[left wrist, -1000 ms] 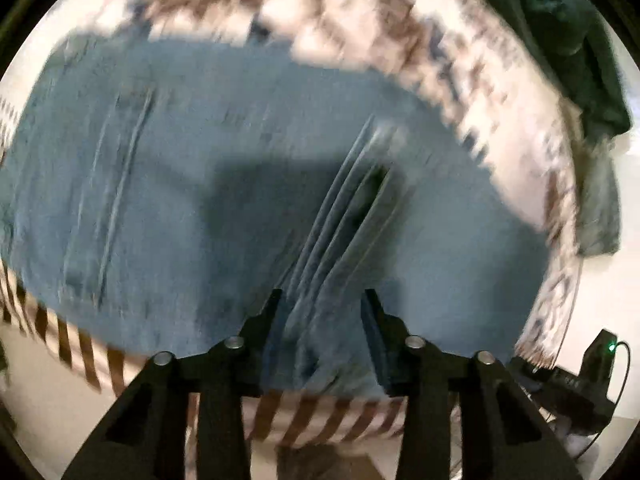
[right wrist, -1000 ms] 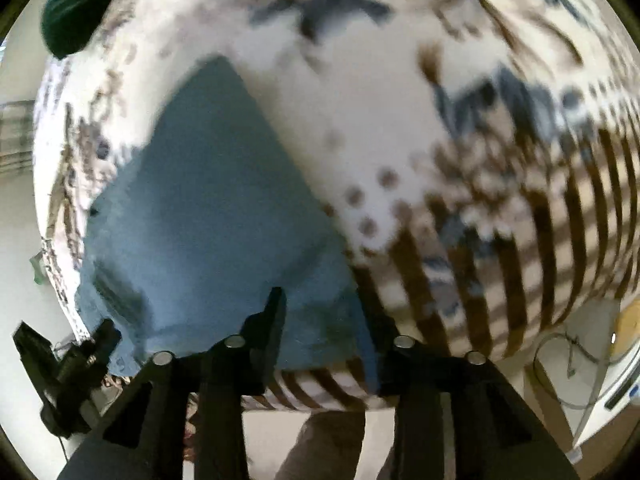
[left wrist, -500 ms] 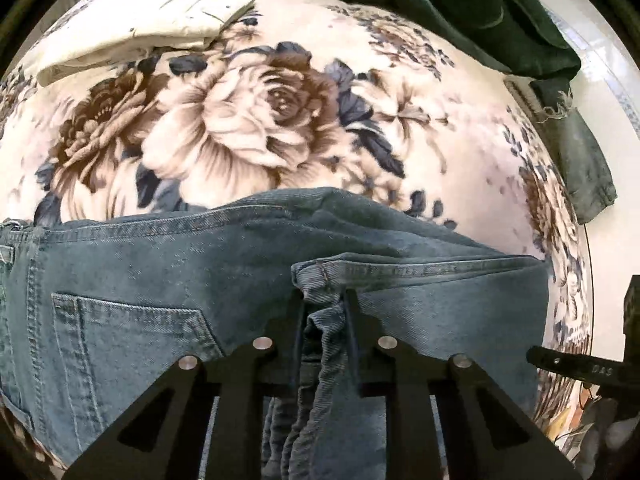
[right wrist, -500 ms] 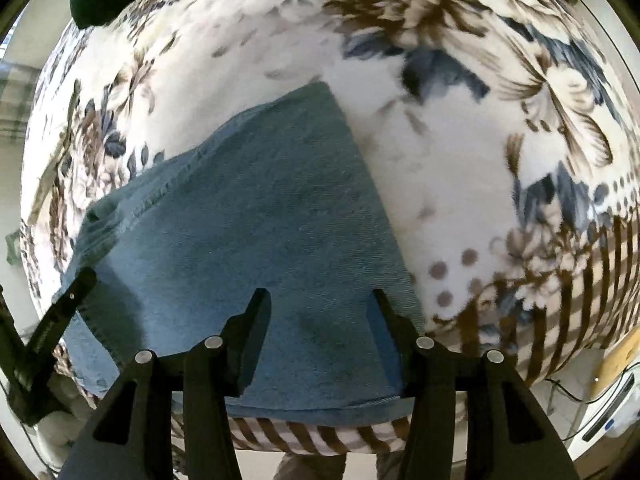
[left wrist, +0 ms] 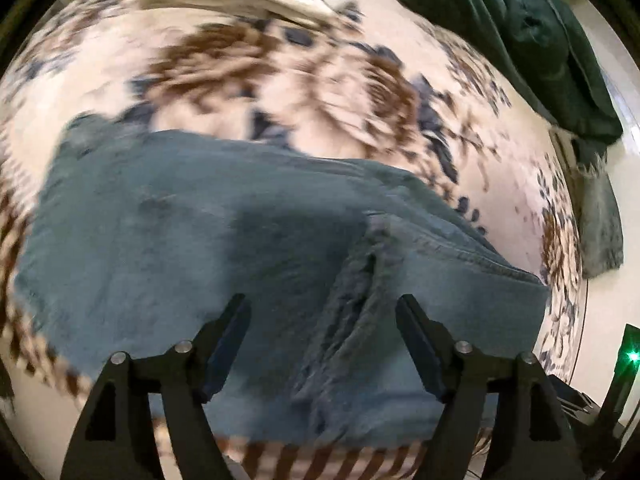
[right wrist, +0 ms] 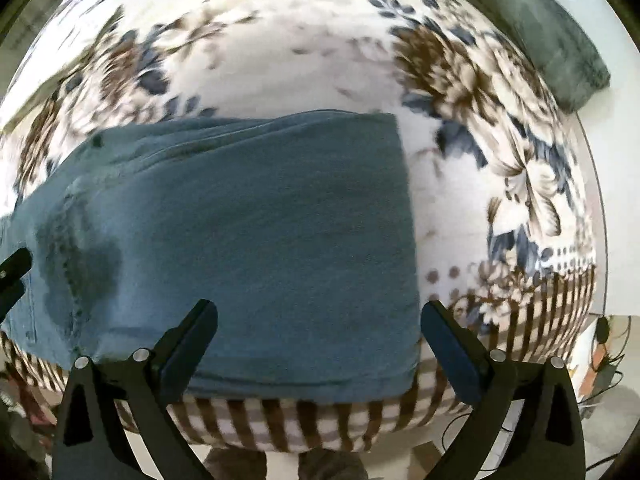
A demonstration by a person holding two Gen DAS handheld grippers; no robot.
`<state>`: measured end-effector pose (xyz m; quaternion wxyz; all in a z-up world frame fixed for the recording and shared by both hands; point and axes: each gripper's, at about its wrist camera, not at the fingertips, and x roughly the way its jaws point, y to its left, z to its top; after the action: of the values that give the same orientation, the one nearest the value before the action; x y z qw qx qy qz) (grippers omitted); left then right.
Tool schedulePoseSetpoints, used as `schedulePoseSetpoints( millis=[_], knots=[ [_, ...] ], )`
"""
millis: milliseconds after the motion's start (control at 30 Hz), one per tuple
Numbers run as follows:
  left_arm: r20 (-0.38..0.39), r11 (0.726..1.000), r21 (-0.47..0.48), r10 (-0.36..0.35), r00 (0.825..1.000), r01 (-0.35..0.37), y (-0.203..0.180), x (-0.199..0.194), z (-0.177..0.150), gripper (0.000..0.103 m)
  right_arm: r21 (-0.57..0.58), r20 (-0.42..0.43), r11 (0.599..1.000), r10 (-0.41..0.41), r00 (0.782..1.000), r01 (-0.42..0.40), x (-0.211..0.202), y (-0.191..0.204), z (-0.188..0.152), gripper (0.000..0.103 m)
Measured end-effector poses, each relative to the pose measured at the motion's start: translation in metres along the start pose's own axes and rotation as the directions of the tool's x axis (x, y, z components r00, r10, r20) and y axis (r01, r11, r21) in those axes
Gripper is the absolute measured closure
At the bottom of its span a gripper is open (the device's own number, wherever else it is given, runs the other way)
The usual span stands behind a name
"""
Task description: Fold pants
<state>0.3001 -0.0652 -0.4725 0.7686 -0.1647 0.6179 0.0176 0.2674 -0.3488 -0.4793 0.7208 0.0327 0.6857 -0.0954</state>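
The folded blue denim pants (right wrist: 248, 240) lie on the floral-print blanket (right wrist: 304, 72), at its striped near edge. A dark green garment (left wrist: 520, 36) lies on the blanket's far right corner. A grey cloth (left wrist: 600, 236) hangs over the right edge, nearer than the garment.

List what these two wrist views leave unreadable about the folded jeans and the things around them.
- Jeans, left wrist view: motion blur smears pockets and seams; the near edge sits behind the left gripper.
- Jeans, right wrist view: the left end runs out of frame.
- Dark green garment, left wrist view: cut by the frame edge, type unclear.
- Bunched ridge: layers beneath hidden.
- Device with the green light: cut off.
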Motion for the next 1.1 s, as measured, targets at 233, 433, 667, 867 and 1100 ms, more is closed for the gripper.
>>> schedulePoseSetpoints(
  millis=[233,433,667,867,1100],
  knots=[
    [-0.043,0.991,-0.12,0.061,0.997,-0.065,0.057,-0.032,-0.03,0.019,-0.026,0.033,1.0,0.013,0.999,-0.013,-0.03,0.041,-0.017,0.0],
    [-0.012,0.965,-0.247,0.089,0.996,-0.09,0.11,-0.058,-0.041,0.019,-0.047,0.024,0.998,0.043,0.999,-0.041,-0.042,0.066,-0.025,0.0],
    [0.062,0.82,-0.572,0.041,0.997,0.002,0.206,-0.052,-0.055,0.02,-0.078,-0.017,0.995,0.053,0.998,-0.054,-0.03,0.086,-0.031,0.0],
    [0.125,0.665,-0.728,-0.108,0.986,0.165,0.256,-0.018,-0.061,0.021,-0.062,-0.041,0.997,0.04,0.998,-0.042,-0.015,0.087,-0.034,0.0],
    [0.209,0.665,-0.715,-0.094,0.973,0.218,0.256,0.003,-0.041,0.06,-0.037,-0.085,0.999,0.033,0.996,-0.036,-0.002,0.085,-0.036,0.0]
  ],
)
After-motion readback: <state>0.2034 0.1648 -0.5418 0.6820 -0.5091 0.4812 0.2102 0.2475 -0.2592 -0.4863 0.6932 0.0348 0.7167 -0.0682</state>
